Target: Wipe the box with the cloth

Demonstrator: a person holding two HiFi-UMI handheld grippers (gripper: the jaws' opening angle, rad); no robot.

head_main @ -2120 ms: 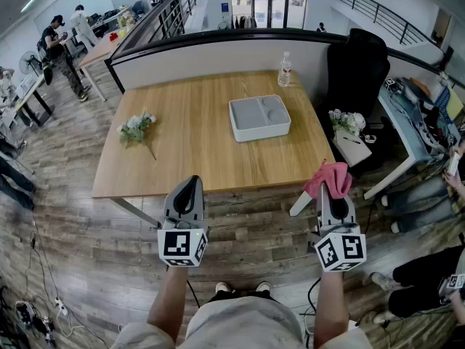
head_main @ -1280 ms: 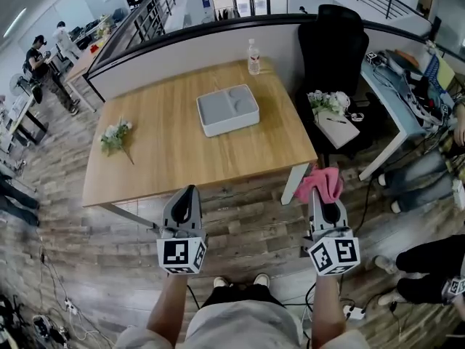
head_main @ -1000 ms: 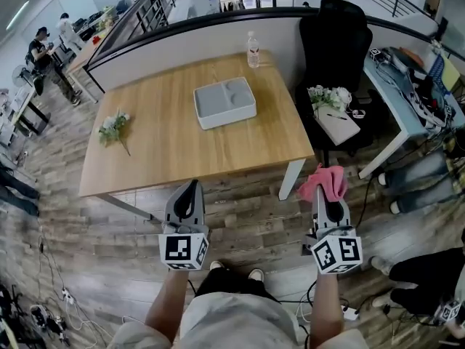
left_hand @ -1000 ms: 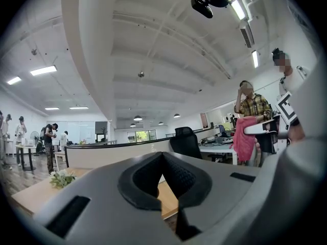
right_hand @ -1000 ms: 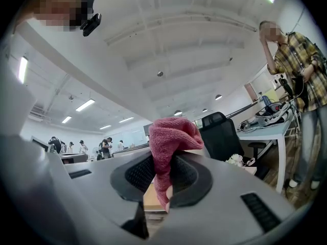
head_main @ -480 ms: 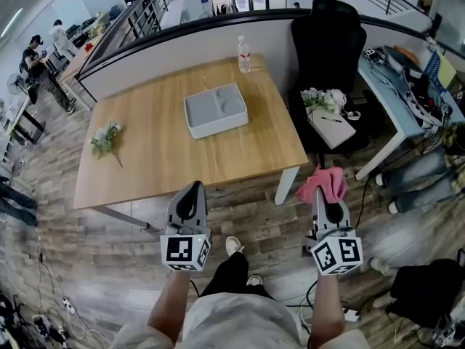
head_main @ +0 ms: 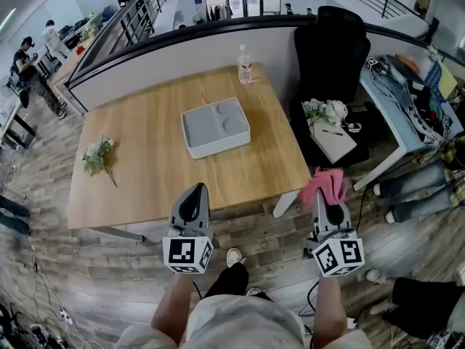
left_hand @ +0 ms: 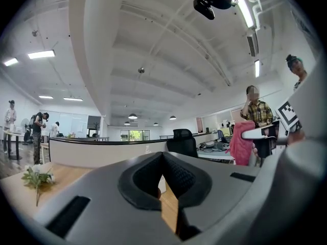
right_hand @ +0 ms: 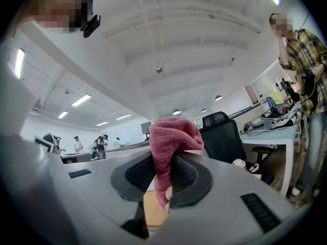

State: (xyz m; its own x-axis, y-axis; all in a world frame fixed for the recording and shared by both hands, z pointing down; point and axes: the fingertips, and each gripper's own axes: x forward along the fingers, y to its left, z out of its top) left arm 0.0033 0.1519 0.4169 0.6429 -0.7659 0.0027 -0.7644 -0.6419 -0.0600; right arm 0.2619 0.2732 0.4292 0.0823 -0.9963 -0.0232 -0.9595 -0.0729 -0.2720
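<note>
A grey box (head_main: pixel 215 126) with a moulded lid lies near the middle of the wooden table (head_main: pixel 145 166). My right gripper (head_main: pixel 325 192) is held off the table's near right corner, shut on a pink cloth (head_main: pixel 325 184) that bunches above its tips; in the right gripper view the cloth (right_hand: pixel 168 137) fills the jaws. My left gripper (head_main: pixel 194 198) hovers just short of the table's near edge, jaws together with nothing between them, seen also as the left gripper (left_hand: pixel 162 160) in its own view. Both grippers stand well short of the box.
A water bottle (head_main: pixel 245 54) stands at the table's far edge. A flower sprig (head_main: pixel 96 155) lies at its left. A black office chair (head_main: pixel 333 57) and a white bag with flowers (head_main: pixel 328 126) are to the right. My feet show on the plank floor below.
The table and box have drawn slightly closer and shifted in the head view as I stepped forward. Both grippers keep their pose, the cloth still gripped.
</note>
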